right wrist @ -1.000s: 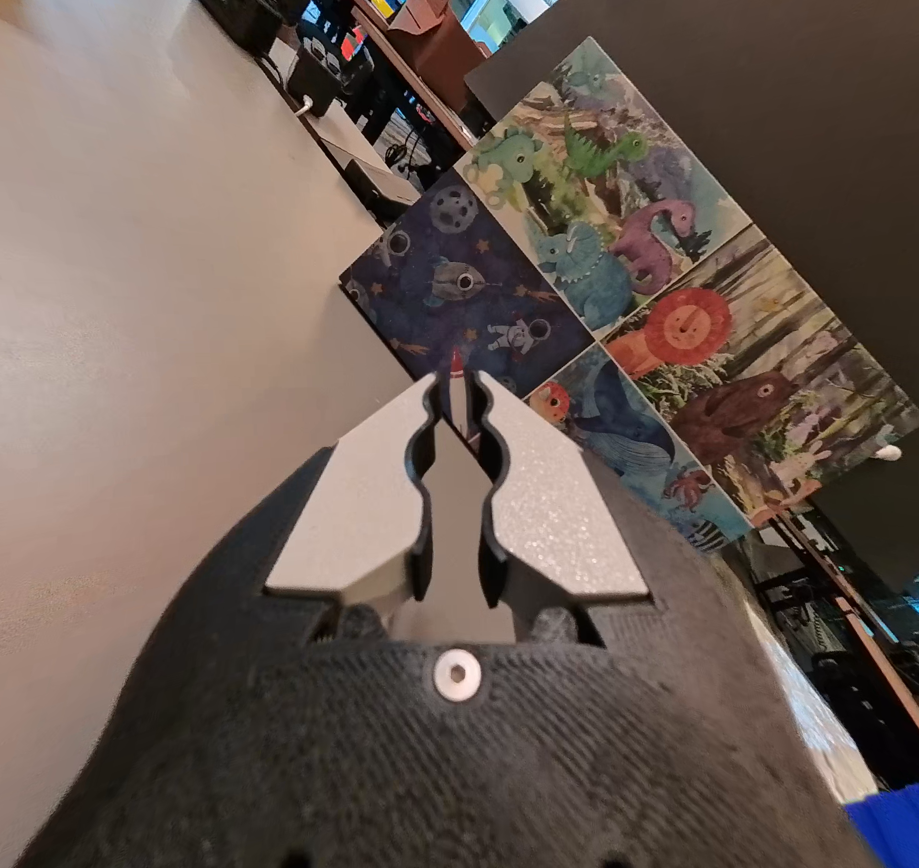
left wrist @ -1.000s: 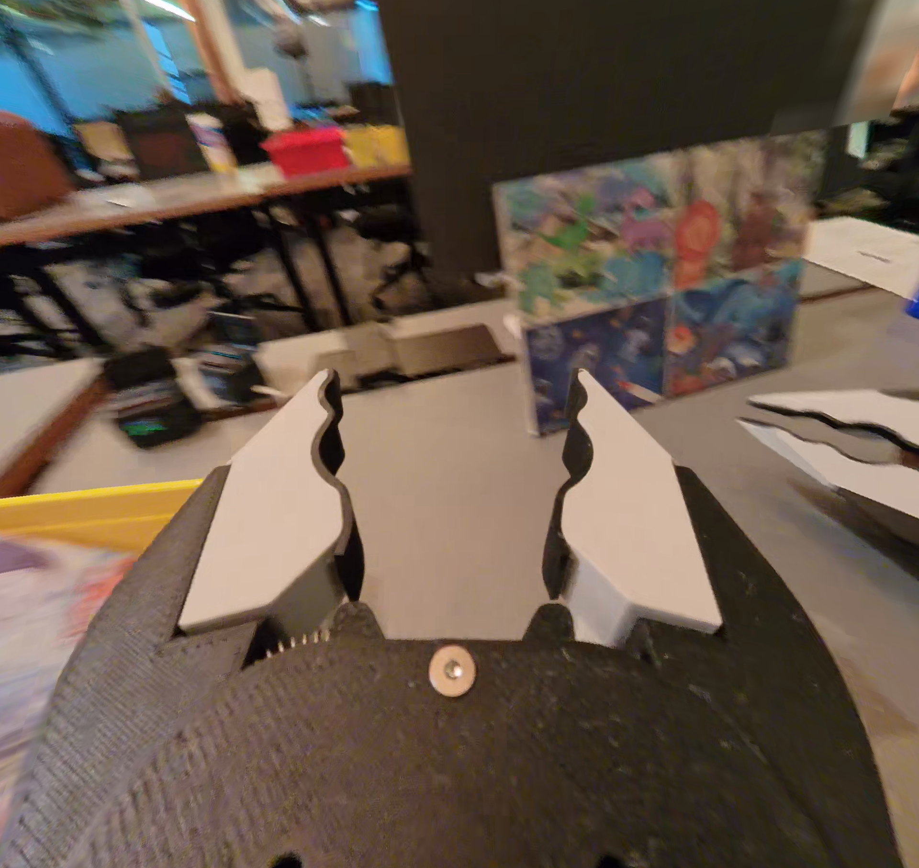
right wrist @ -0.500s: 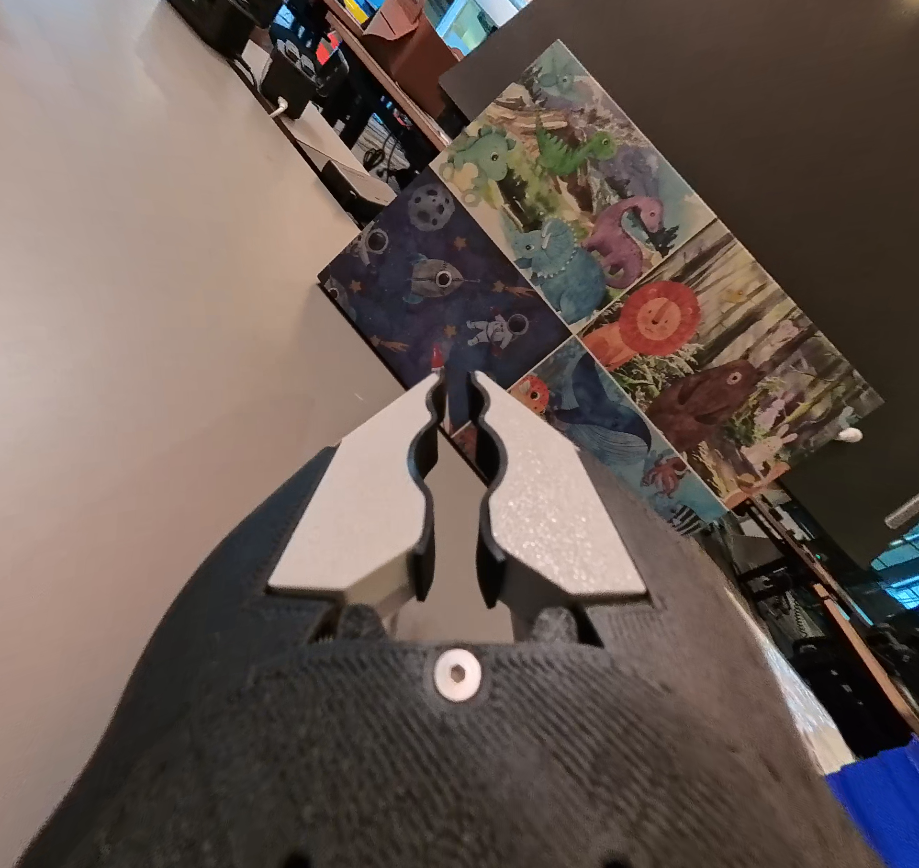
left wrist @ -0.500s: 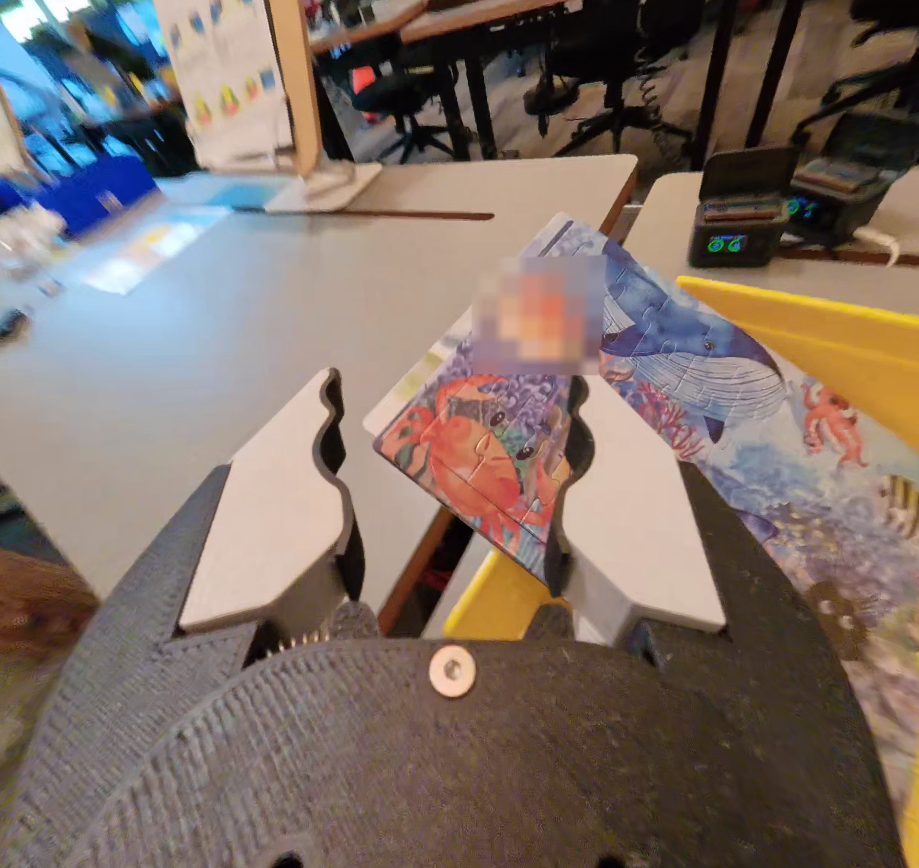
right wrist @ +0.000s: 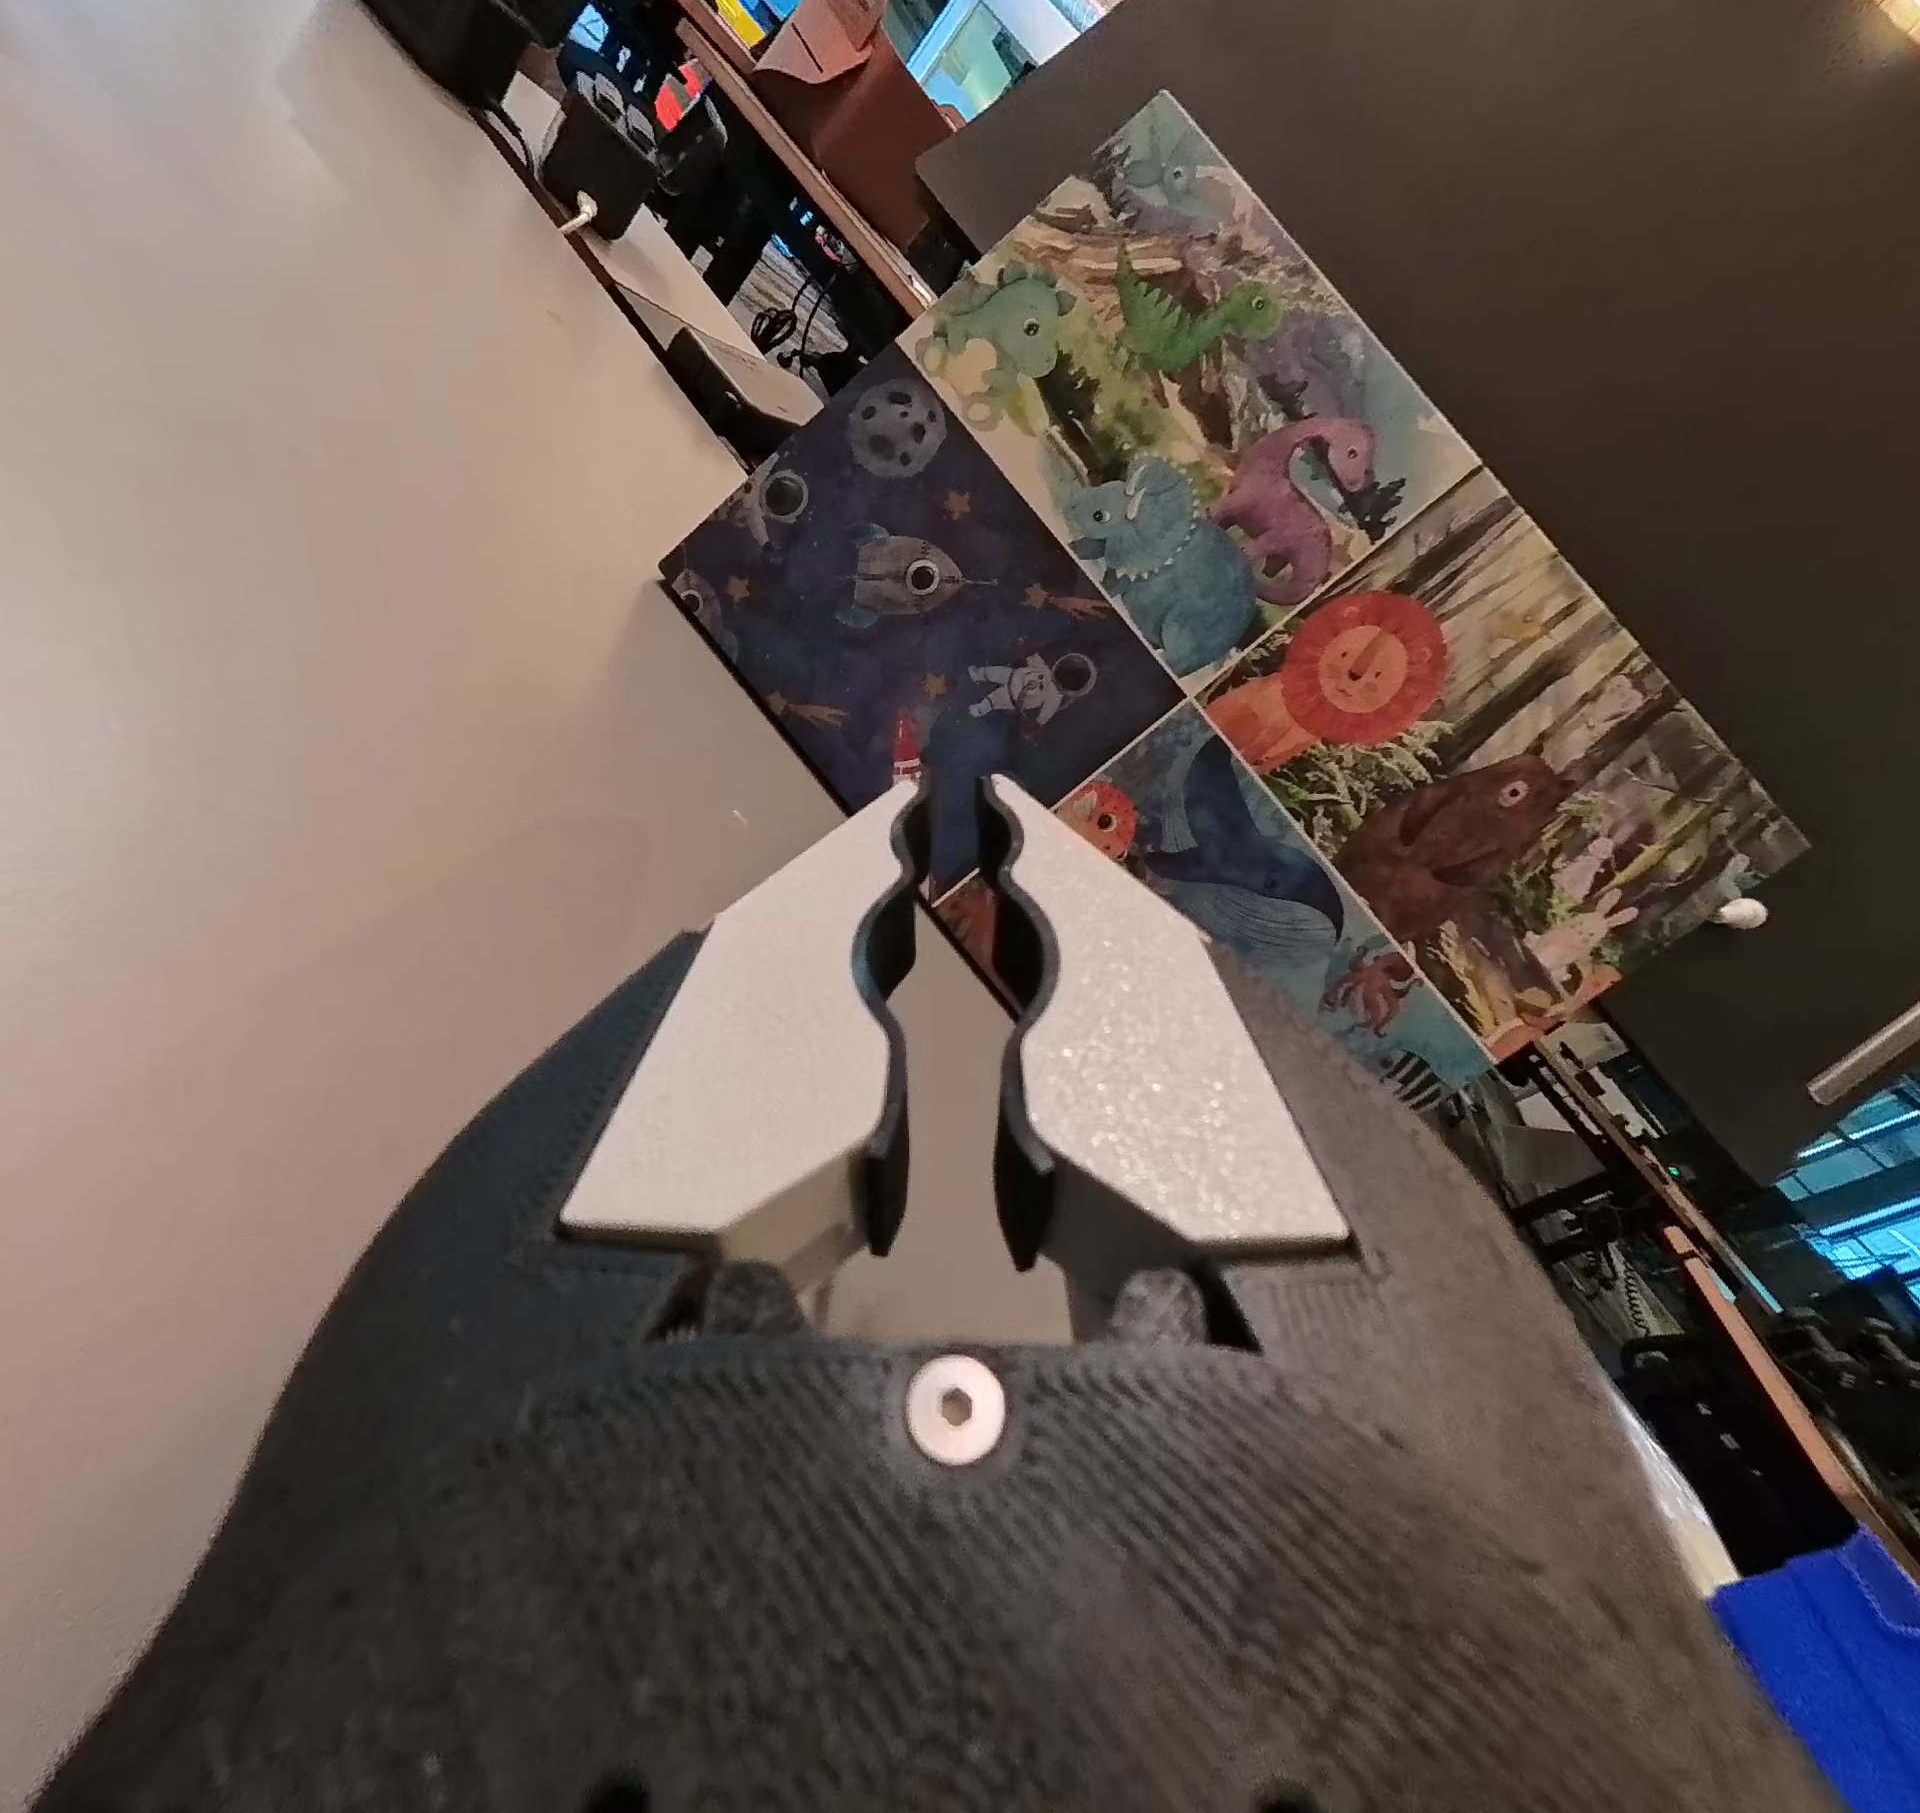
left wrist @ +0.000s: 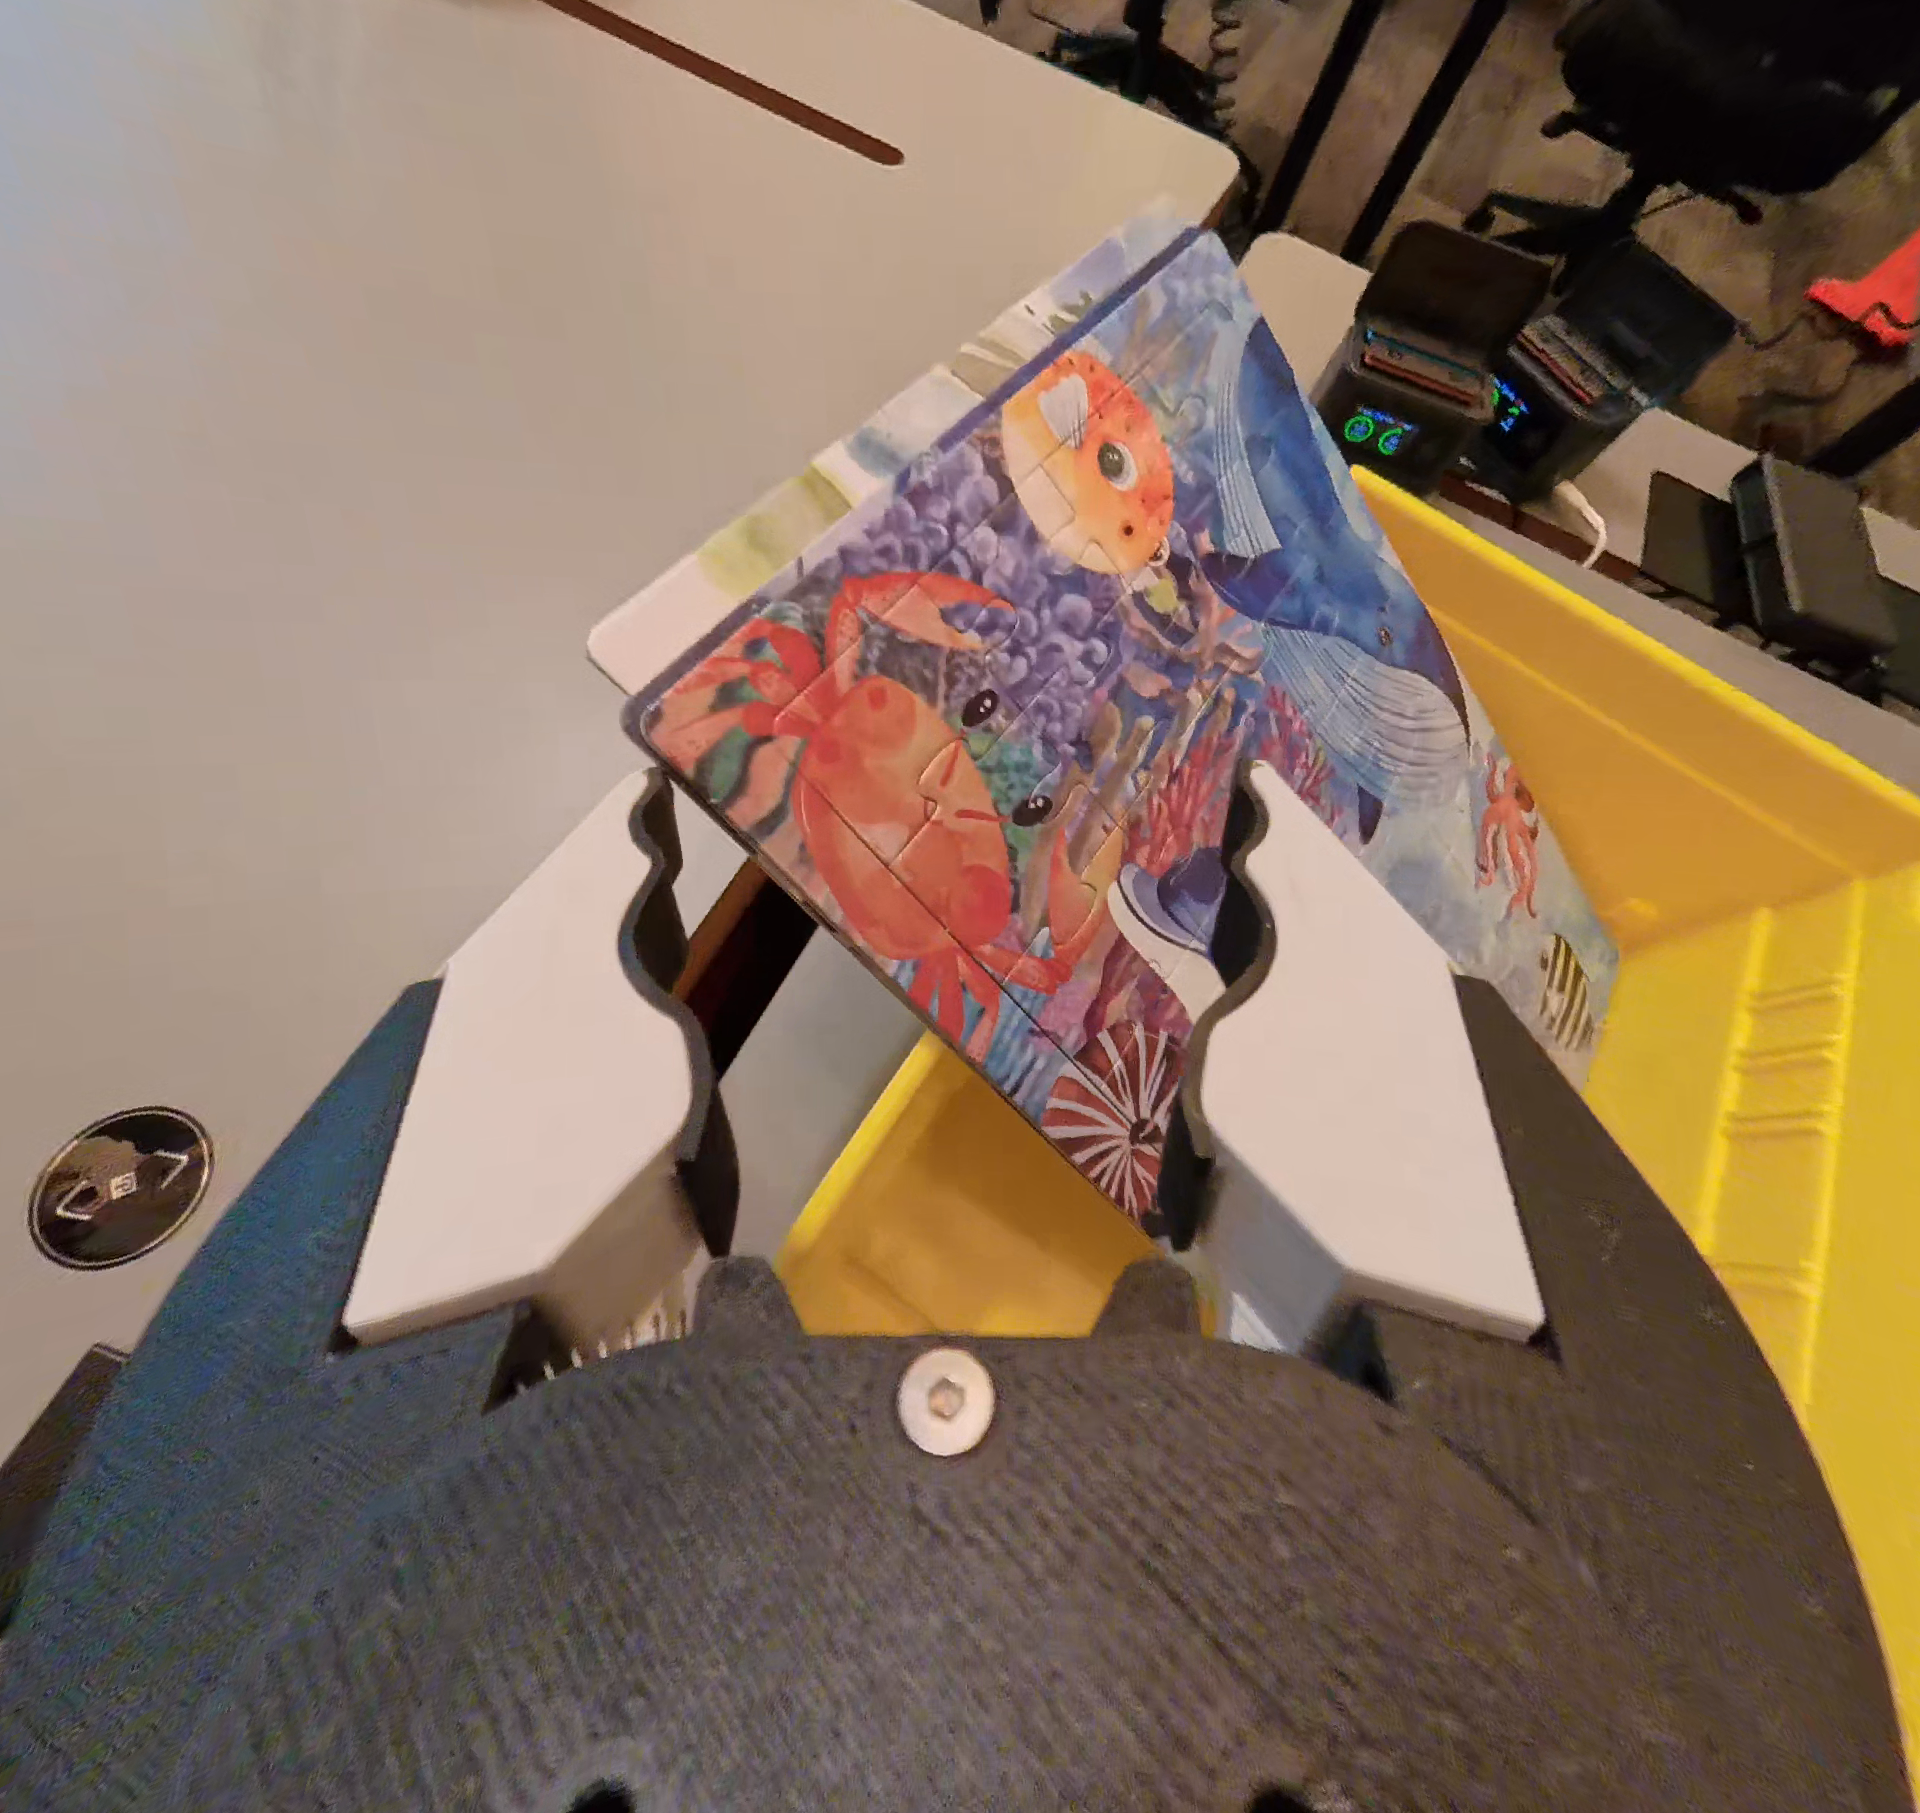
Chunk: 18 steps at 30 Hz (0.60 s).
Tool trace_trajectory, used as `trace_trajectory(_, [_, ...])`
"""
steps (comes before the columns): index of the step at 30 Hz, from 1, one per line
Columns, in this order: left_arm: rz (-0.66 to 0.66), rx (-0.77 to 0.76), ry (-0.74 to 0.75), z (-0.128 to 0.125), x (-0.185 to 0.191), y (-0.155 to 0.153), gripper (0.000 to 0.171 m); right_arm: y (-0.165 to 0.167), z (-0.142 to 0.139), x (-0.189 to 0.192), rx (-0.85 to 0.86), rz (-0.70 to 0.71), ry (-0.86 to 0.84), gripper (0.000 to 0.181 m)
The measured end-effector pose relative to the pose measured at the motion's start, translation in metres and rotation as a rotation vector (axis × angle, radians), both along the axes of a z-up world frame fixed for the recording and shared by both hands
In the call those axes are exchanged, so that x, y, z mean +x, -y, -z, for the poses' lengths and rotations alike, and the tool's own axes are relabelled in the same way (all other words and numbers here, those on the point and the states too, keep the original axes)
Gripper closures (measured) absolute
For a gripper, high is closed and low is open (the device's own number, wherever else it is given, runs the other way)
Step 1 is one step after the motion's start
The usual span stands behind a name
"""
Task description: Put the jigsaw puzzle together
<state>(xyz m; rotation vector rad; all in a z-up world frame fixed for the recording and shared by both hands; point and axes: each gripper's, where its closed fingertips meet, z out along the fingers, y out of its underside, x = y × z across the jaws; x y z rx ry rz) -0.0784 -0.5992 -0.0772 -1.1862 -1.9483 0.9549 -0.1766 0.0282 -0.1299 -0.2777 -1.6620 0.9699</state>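
Now, step: we judge we are reaching with the left gripper [left wrist: 951, 807] for the puzzle [left wrist: 1081, 724], to lift it out of the bin [left wrist: 1714, 932].
Left gripper: fingers wide apart, nothing between them; the puzzle's low corner sits just ahead of the gap.
Right gripper [right wrist: 956, 792]: fingers nearly together with a thin gap, clamped on nothing, pointing low along the surface [right wrist: 260, 516] toward the picture board [right wrist: 1247, 620].
Puzzle place: propped aslant, its near edge over the bin's rim, a paler board [left wrist: 748, 558] behind it reaching onto the surface.
How we would grip: close on the near edge, square to it, not on the corner; a thin sheet pinched at a corner will likely swing or flex.
Risk: the pieces look only interlocked, so we would keep it flat when lifting.
Puzzle material: thin flat card, glossy print of a crab, fish and whale, fine seams between pieces.
Bin: yellow plastic, smooth, ribbed inner wall.
Fingers: pale matte wedges with wavy black inner pads.
Surface: plain grey, smooth.
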Motion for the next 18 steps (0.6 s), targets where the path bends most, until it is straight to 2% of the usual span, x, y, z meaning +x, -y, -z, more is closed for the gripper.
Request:
trace_trajectory(3, [0.000,-0.059,0.000,0.003,0.003,0.000,0.075,-0.001,0.000,0.000,0.001,0.002,0.000,0.175])
trace_trajectory(6, [-0.003,-0.052,-0.025,0.000,0.005,-0.004,0.077,-0.003,-0.001,0.000,-0.014,0.002,0.003,0.175])
trace_trajectory(10, [0.000,-0.076,-0.047,-0.010,0.007,-0.012,0.075,-0.003,-0.002,0.001,-0.017,-0.002,0.004,0.176])
trace_trajectory(12, [0.024,-0.110,-0.077,-0.018,0.007,-0.019,0.086,-0.002,-0.001,0.001,-0.012,-0.004,0.004,0.176])
trace_trajectory(14, [0.037,-0.137,-0.093,-0.026,0.006,-0.027,0.089,-0.002,-0.001,0.001,-0.011,-0.005,0.005,0.176])
trace_trajectory(18, [0.042,-0.161,-0.045,-0.024,0.003,-0.034,0.078,-0.003,-0.002,0.001,-0.017,-0.005,0.004,0.176])
